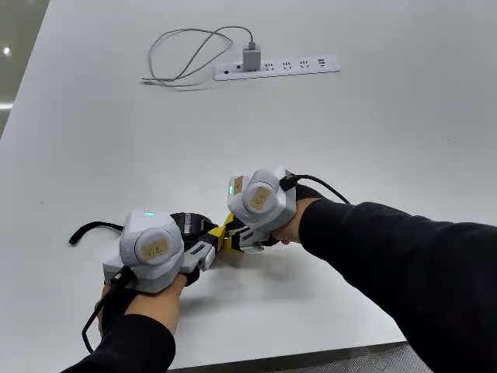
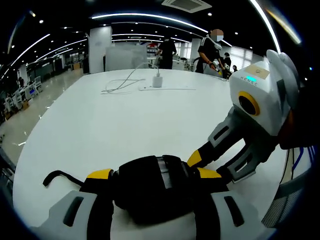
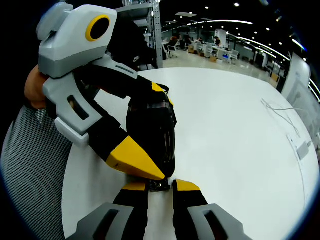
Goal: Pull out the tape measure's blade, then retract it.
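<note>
A black tape measure [image 1: 189, 225] lies on the white table [image 1: 116, 140], its black wrist strap [image 1: 88, 229] trailing left. My left gripper [image 1: 200, 238] is shut on its body; in the left gripper view the case [image 2: 152, 187] sits between the yellow-tipped jaws. My right gripper [image 1: 231, 235] meets it from the right. In the right gripper view my right gripper [image 3: 160, 186] is shut on the small dark blade end [image 3: 160, 184] at the case's mouth, with the case [image 3: 152, 127] just beyond. Little or no blade is drawn out. The right gripper [image 2: 202, 164] enters the left gripper view from the right.
A white power strip [image 1: 276, 67] with a grey charger [image 1: 251, 57] and looped cable [image 1: 186, 54] lies at the far side of the table. The table's near edge [image 1: 295, 359] runs just under my arms. People [image 2: 167, 50] stand far behind the table.
</note>
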### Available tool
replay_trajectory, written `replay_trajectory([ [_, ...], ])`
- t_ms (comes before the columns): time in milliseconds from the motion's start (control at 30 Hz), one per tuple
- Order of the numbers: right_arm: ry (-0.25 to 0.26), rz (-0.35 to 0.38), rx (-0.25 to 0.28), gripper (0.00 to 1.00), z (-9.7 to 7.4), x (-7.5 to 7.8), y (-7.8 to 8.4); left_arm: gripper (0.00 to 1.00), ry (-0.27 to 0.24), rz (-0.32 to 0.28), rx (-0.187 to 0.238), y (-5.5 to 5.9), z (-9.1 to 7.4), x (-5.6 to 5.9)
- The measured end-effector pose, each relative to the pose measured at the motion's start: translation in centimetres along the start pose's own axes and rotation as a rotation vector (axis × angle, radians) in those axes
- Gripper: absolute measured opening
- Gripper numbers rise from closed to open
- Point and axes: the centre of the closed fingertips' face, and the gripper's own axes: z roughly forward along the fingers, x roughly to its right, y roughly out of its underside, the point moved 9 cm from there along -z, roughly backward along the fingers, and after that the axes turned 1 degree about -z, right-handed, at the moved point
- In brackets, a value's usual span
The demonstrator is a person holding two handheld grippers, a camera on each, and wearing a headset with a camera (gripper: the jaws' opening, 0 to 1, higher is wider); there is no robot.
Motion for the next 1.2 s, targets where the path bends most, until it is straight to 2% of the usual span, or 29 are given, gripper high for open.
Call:
replay_trajectory([
  [200,0.009,-0.006,0.001,0.17,-0.6,0.2,0.1,0.61,-0.002,-0.025,-0.008,-0.1,-0.1,0.0],
  [433,0.035,0.000,0.008,0.16,-1.5,0.3,0.1,0.60,-0.048,-0.053,0.015,-0.1,0.1,0.2],
  [667,0.058,0.011,0.026,0.18,-2.6,0.4,0.0,0.60,-0.025,-0.049,-0.006,-0.3,-0.1,-0.1],
  [767,0.069,0.024,0.030,0.21,-3.3,0.1,0.0,0.59,-0.002,-0.027,-0.012,-0.6,-0.5,-0.4],
  [833,0.075,0.031,0.025,0.24,-3.8,0.0,0.1,0.60,0.042,-0.041,-0.022,-0.7,-0.8,-0.5],
  [900,0.083,0.031,0.030,0.25,-4.5,-0.4,0.2,0.61,0.079,-0.015,-0.014,-1.0,-1.0,-0.9],
  [967,0.099,0.035,0.038,0.27,-5.2,-0.7,0.3,0.67,0.107,-0.026,-0.011,-1.3,-1.3,-1.5],
  [1033,0.113,0.041,0.050,0.28,-6.0,-0.9,0.4,0.77,0.165,-0.030,-0.008,-1.6,-1.6,-1.9],
  [1100,0.122,0.053,0.058,0.31,-6.7,-1.1,0.6,0.83,0.204,0.014,-0.034,-1.4,-1.8,-2.4],
  [1167,0.136,0.070,0.069,0.32,-7.3,-1.1,0.8,0.84,0.200,0.048,-0.030,-1.5,-2.2,-3.2],
  [1200,0.142,0.078,0.073,0.33,-7.5,-1.2,0.9,0.85,0.220,0.052,-0.026,-1.5,-2.3,-3.4],
])
